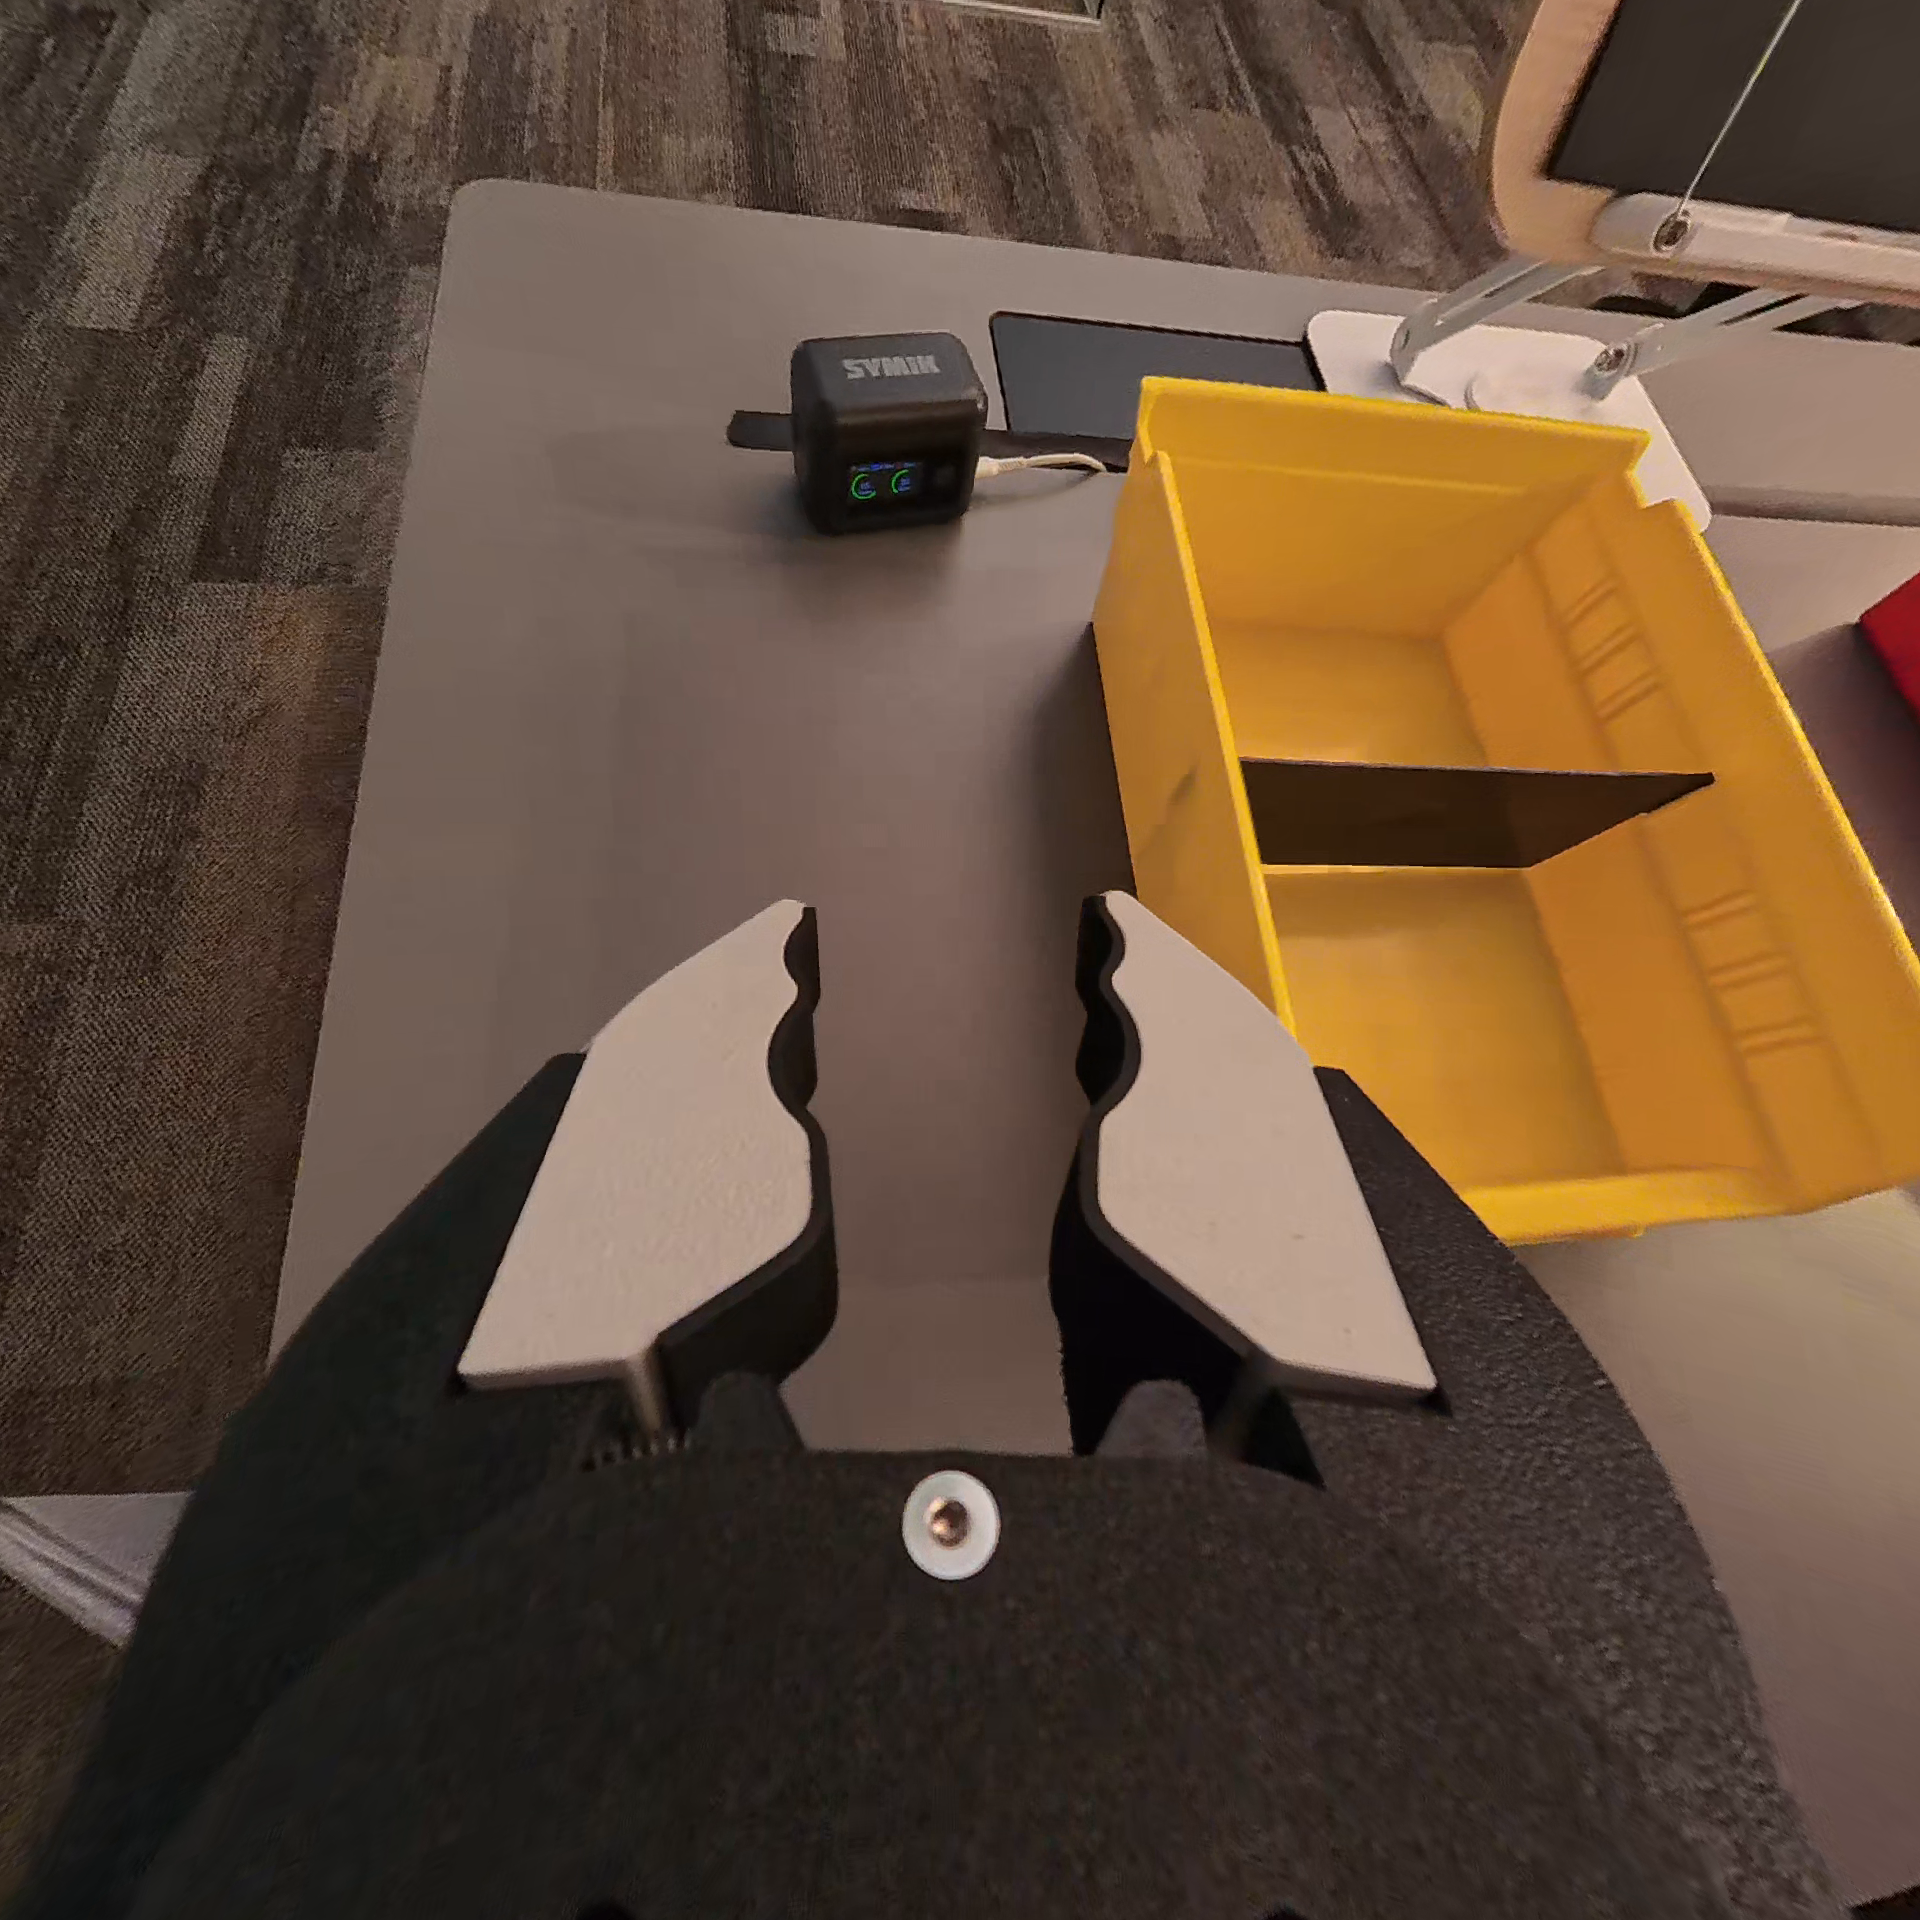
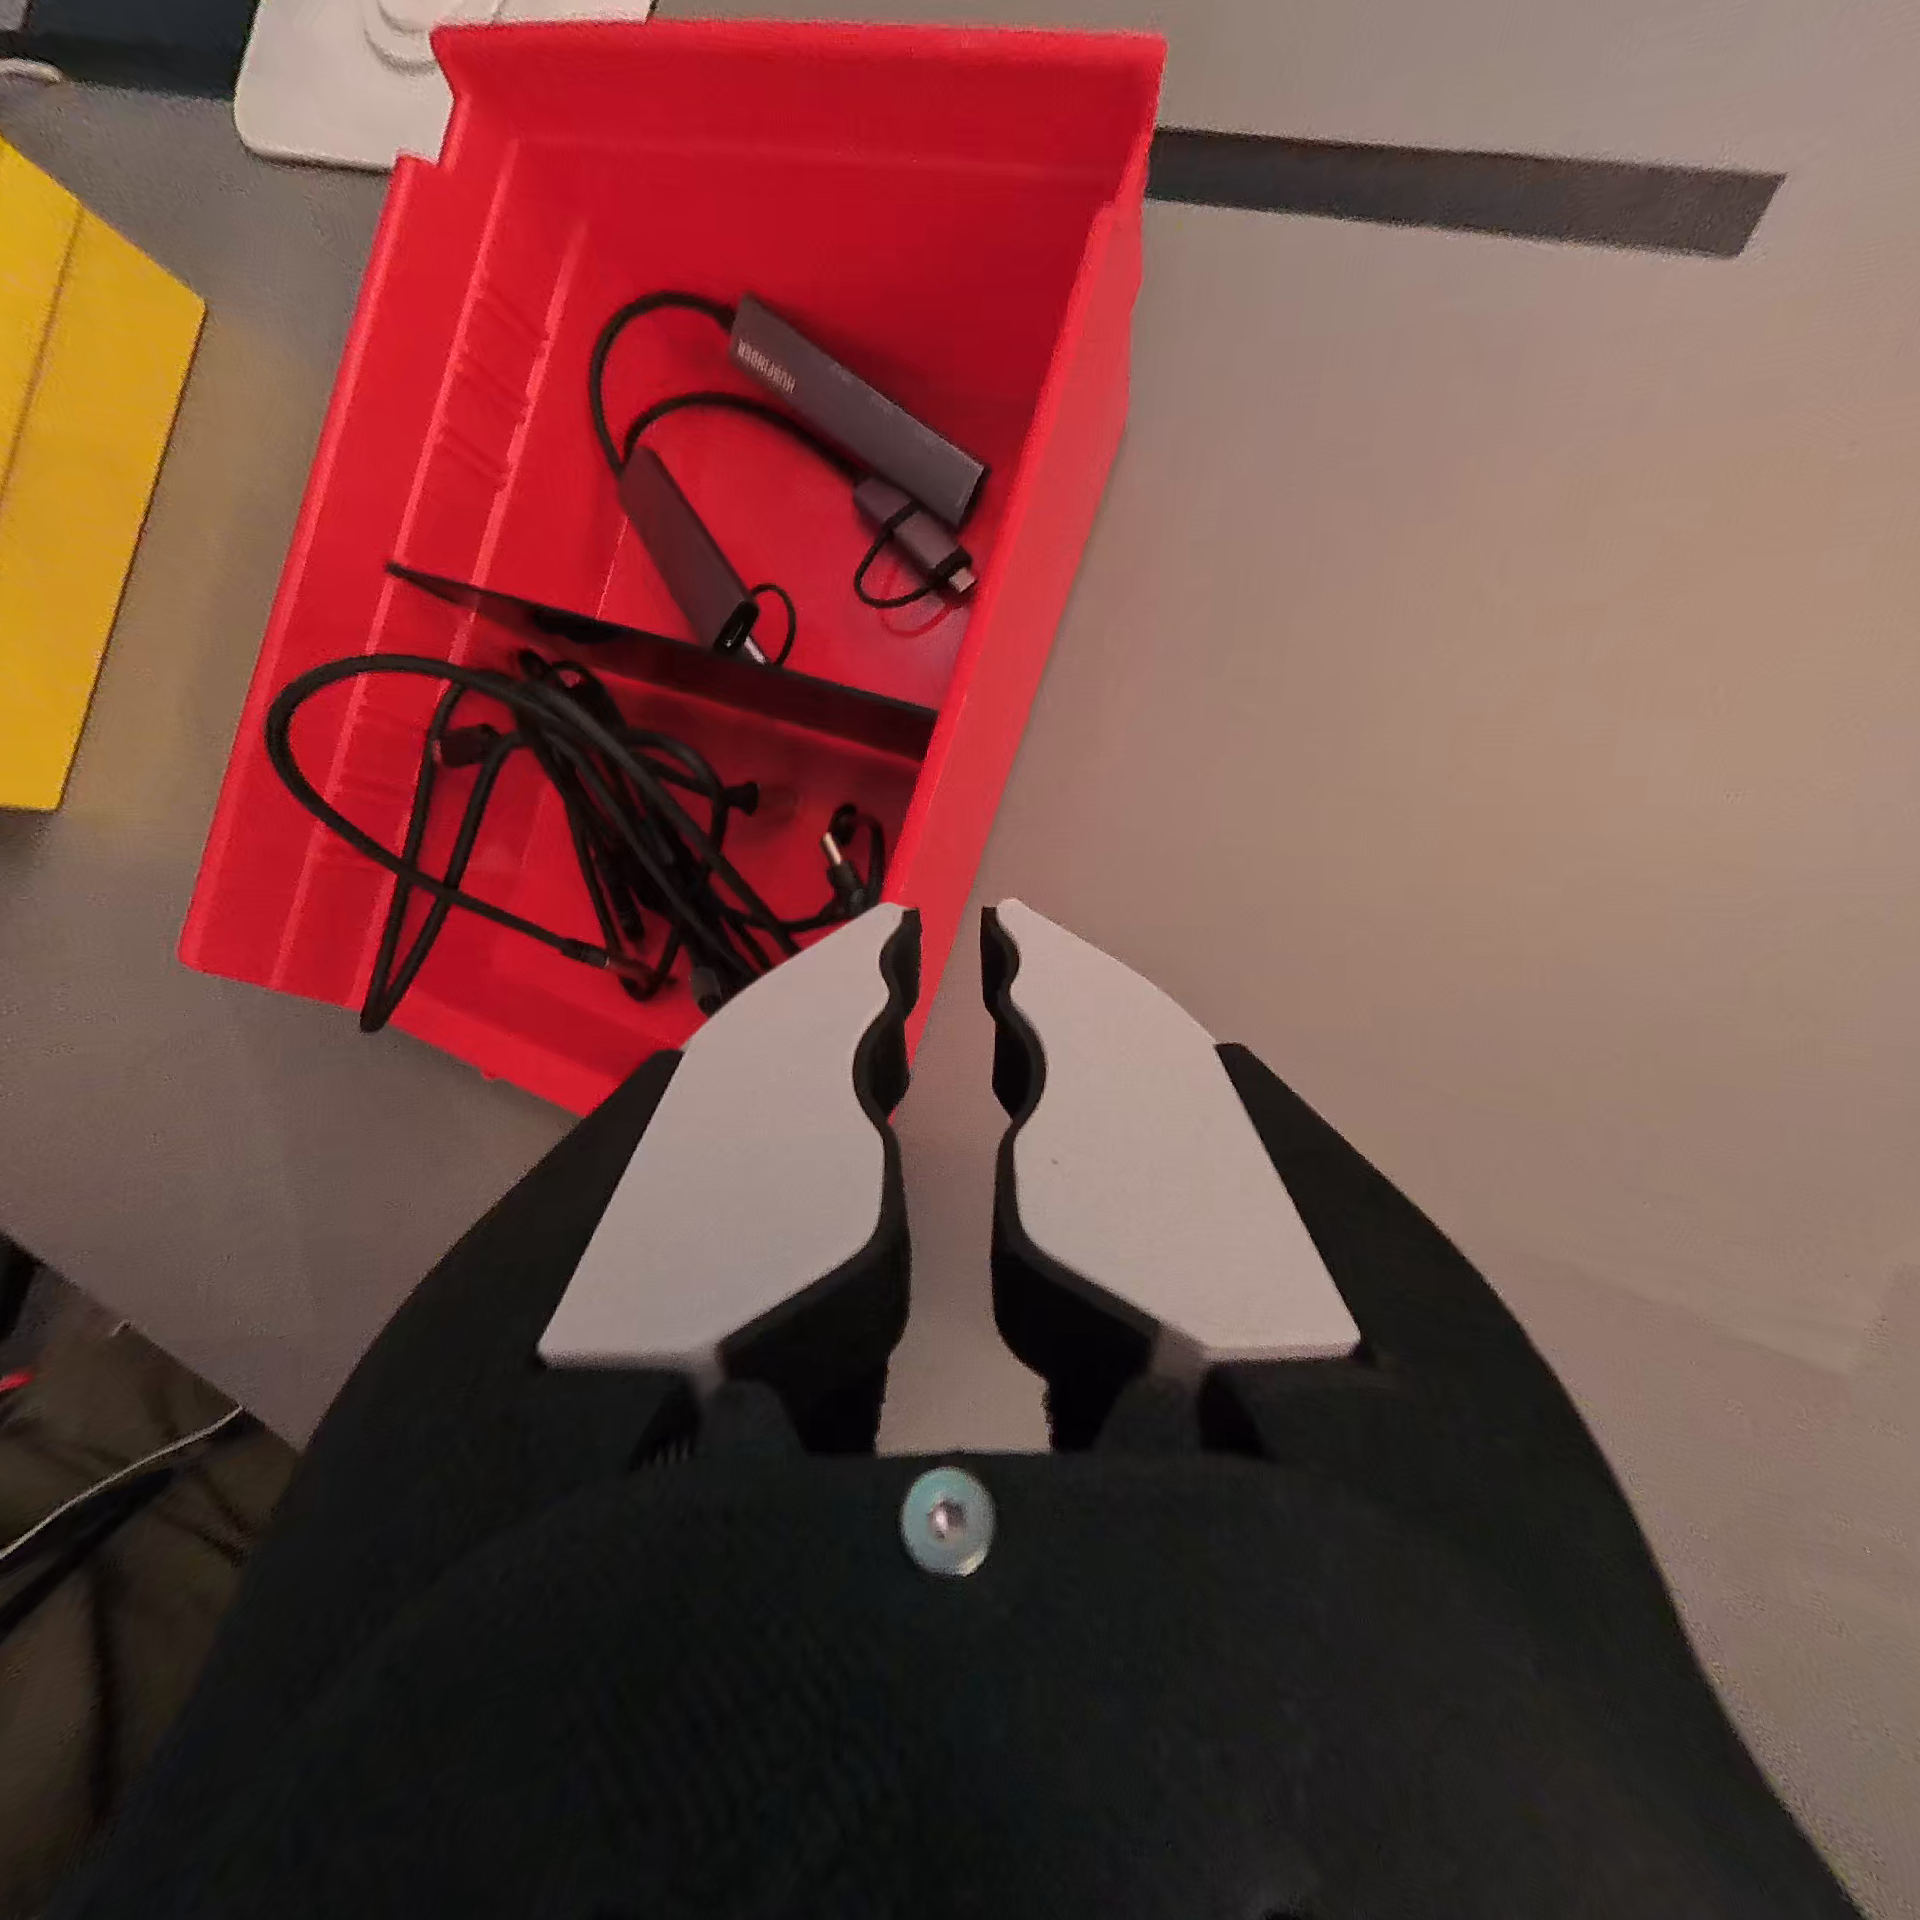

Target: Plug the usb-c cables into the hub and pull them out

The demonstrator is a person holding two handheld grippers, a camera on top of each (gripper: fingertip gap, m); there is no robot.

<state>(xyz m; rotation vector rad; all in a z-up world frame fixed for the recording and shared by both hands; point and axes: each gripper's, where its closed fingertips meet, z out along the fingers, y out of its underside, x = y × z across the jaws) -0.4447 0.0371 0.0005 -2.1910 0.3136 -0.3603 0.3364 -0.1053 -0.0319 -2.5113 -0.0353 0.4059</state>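
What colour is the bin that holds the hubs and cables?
Red. The bin shows best in the right wrist view.

White lettering marks the black cube charger (image 1: 886,431) and one hub (image 2: 857,407).

At the right edge of the left wrist view, a red plastic bin (image 1: 1893,655) was mostly cut off. In the right wrist view, the left edge cropped a yellow plastic bin (image 2: 73,488), and tangled black cables (image 2: 582,821) passed behind the grey finger (image 2: 769,1132) at lower centre.
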